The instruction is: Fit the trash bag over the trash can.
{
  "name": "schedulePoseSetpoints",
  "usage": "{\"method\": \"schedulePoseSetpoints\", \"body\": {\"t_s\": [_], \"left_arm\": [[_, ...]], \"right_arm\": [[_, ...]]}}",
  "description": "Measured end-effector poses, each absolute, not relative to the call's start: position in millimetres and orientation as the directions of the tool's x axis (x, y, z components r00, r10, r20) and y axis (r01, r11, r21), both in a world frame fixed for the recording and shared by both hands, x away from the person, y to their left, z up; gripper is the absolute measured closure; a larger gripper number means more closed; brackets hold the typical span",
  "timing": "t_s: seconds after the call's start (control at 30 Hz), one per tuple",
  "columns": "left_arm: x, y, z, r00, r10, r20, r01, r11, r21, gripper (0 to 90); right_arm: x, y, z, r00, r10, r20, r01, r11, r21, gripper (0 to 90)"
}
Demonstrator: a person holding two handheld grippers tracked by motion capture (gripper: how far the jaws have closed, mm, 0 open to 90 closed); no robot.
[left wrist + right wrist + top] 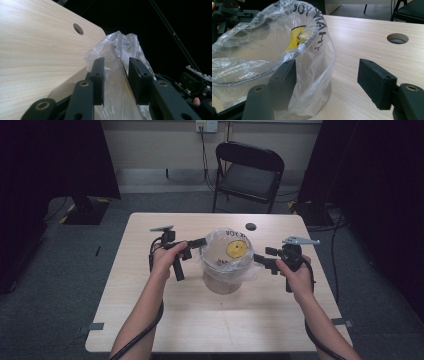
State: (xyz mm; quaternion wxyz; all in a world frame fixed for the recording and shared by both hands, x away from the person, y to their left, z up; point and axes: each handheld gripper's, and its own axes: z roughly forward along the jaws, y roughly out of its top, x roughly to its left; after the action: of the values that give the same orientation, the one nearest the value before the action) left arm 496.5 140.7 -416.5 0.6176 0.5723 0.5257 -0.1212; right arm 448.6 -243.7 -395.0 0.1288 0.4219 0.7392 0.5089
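Observation:
A round tan container (221, 282) stands mid-table, lined with a clear plastic bag (227, 252) that bears a yellow face print (295, 37) and black lettering. My left gripper (202, 242) is at the bag's left rim. In the left gripper view its jaws stand apart with bunched film of the bag (117, 45) loosely between them (116, 65). My right gripper (257, 259) is at the container's right side. It is open (327, 72), its left jaw close against the bag's wall (262, 50) and its right jaw over bare table.
The light wooden table (200, 320) has a round cable hole (250, 226) behind the container. A black folding chair (248, 172) stands beyond the far edge. Both forearms come in from the near edge with cables trailing.

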Motion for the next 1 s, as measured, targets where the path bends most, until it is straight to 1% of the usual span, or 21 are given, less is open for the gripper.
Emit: {"method": "schedulePoseSetpoints", "body": {"t_s": [0.03,0.1,0.13,0.33,0.47,0.57,0.6,0.63,0.67,0.73,0.8,0.83,0.93,1.0], "left_arm": [[496,141,-414,0.428,0.457,-0.78,0.739,0.32,0.593,71.7],[494,144,-408,0.431,0.462,-0.775,0.726,0.332,0.602,83.7],[494,144,-406,0.443,0.476,-0.76,0.721,0.316,0.617,86.3],[488,147,-404,0.445,0.503,-0.741,0.708,0.31,0.635,86.9],[483,153,-410,0.429,0.477,-0.767,0.698,0.364,0.617,86.9],[476,157,-408,0.439,0.506,-0.742,0.664,0.374,0.648,86.8],[474,159,-408,0.443,0.508,-0.739,0.65,0.386,0.654,90.0],[472,162,-407,0.44,0.502,-0.745,0.644,0.402,0.651,89.9],[470,163,-406,0.444,0.51,-0.737,0.638,0.396,0.66,89.3],[466,163,-403,0.457,0.591,-0.665,0.64,0.301,0.707,90.0],[465,164,-404,0.464,0.567,-0.68,0.652,0.302,0.696,90.0],[464,165,-404,0.459,0.582,-0.671,0.648,0.298,0.701,90.0],[462,168,-407,0.452,0.583,-0.675,0.64,0.314,0.701,90.0],[459,169,-410,0.441,0.598,-0.669,0.641,0.311,0.702,90.0]], "right_arm": [[449,-244,-395,-0.61,0.755,0.241,0.494,0.124,0.861,31.1],[449,-244,-395,-0.609,0.756,0.24,0.494,0.125,0.861,31.1],[449,-244,-395,-0.61,0.756,0.238,0.492,0.125,0.862,31.1],[442,-243,-395,-0.621,0.748,0.235,0.487,0.133,0.863,31.3],[434,-242,-390,-0.638,0.737,0.224,0.466,0.138,0.874,31.1],[428,-238,-386,-0.654,0.723,0.223,0.462,0.147,0.875,31.0],[426,-236,-386,-0.663,0.716,0.22,0.459,0.157,0.874,31.0],[425,-234,-385,-0.667,0.713,0.215,0.457,0.164,0.874,31.0],[424,-232,-386,-0.669,0.713,0.212,0.459,0.171,0.872,31.0],[423,-228,-387,-0.676,0.707,0.209,0.457,0.179,0.871,31.0],[423,-224,-390,-0.681,0.702,0.209,0.462,0.19,0.866,31.0],[423,-222,-391,-0.683,0.699,0.211,0.465,0.194,0.864,31.0],[423,-218,-396,-0.69,0.691,0.214,0.475,0.21,0.855,31.1],[422,-216,-399,-0.697,0.685,0.211,0.485,0.234,0.843,34.2]]}}
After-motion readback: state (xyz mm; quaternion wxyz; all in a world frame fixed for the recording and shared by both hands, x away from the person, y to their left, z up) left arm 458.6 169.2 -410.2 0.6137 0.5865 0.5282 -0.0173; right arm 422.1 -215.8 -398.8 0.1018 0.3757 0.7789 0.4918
